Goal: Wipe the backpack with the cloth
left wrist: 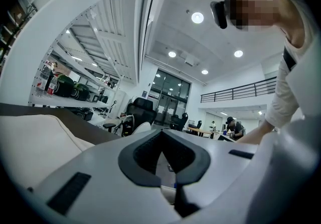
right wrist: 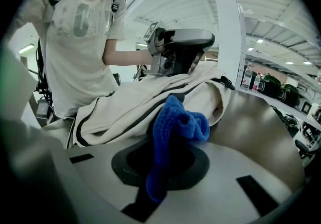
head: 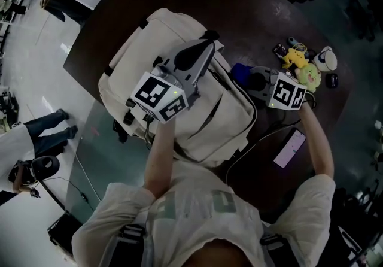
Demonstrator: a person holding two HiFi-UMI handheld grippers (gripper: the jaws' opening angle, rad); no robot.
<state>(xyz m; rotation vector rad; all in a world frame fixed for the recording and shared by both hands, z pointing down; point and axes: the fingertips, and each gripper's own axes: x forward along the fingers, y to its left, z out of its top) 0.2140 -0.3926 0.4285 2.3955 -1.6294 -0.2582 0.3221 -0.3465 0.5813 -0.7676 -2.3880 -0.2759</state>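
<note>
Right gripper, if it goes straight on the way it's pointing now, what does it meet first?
Most likely the backpack. The right gripper, shut on the blue cloth, points at the bag's side, with nothing between them; the cloth would touch first. The gap is hard to judge.

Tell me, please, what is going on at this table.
A person holds tongs in each hand. The right tongs are shut on a blue cloth beside the cream backpack, which lies on the dark table. The left tongs, shut, sit over the backpack's top.
</note>
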